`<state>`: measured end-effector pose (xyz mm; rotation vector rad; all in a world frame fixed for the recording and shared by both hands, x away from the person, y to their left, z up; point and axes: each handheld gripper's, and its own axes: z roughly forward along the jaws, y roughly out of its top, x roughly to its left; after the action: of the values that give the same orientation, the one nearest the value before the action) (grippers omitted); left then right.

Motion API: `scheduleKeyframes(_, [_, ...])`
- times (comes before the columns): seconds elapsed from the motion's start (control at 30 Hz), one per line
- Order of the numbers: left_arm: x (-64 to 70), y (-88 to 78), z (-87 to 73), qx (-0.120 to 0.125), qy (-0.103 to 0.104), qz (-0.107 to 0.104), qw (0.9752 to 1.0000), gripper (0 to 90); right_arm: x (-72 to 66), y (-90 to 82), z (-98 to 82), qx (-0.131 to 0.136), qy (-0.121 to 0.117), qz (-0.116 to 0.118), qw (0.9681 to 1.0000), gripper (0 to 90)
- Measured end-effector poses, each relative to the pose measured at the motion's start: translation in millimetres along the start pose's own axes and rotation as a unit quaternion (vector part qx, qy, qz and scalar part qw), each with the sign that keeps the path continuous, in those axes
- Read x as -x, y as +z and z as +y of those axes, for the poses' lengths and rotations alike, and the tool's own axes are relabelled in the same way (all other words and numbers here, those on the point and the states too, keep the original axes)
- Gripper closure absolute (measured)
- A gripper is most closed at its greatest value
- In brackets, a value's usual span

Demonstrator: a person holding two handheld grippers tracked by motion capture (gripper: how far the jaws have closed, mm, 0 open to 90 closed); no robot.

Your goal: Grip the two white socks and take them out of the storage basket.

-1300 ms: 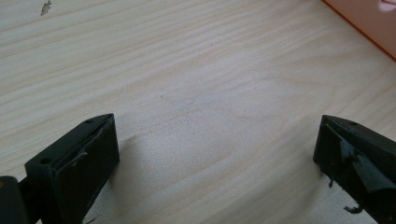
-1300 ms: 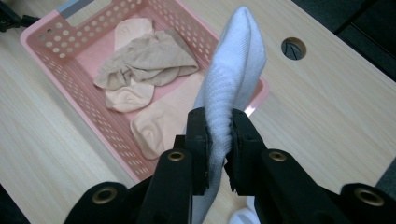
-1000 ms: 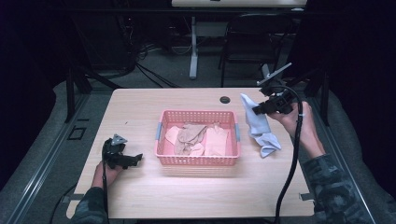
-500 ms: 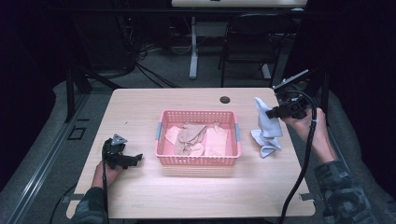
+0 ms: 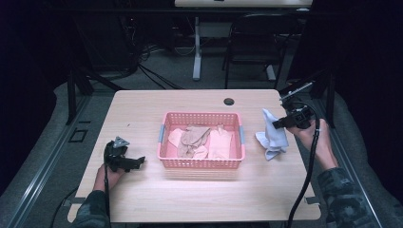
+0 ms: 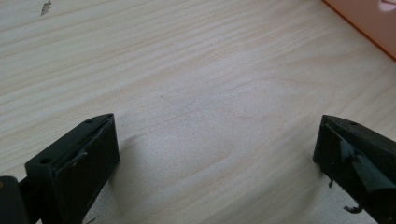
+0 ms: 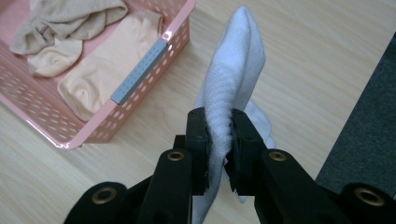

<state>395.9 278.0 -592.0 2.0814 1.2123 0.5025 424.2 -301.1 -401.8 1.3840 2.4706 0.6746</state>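
Lowered toward the bench [image 5: 142, 190], my right gripper [image 7: 219, 135], clamped on the white sock [image 7: 233, 70], could drag it off the edge.

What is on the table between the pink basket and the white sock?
Nothing: in the high view, bare table separates the pink basket from the white sock.

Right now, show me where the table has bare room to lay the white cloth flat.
Bare wood lies between the left gripper and the pink basket, and along the table's far edge behind it. The basket holds beige cloths. The white cloth, in the right gripper, crowds the right side.
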Motion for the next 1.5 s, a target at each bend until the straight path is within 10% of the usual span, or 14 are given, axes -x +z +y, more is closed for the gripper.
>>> scheduleKeyframes(1.13, [0.0, 0.0, 0.0, 0.000, 0.000, 0.000, 1.0000, 0.1, 42.0, 97.5, -59.5, -0.088, 0.065, -0.005, 0.9940, 72.0])
scheduleKeyframes(1.37, [-0.2, 0.0, 0.0, 0.000, 0.001, 0.000, 1.0000, 0.1, 44.9, 107.9, -65.3, -0.106, 0.068, -0.010, 0.9920, 63.4])
scheduleKeyframes(1.5, [0.3, 0.3, 0.2, 0.000, 0.002, -0.002, 1.0000, 0.1, 44.8, 108.6, -69.4, -0.093, 0.077, -0.011, 0.9926, 39.6])
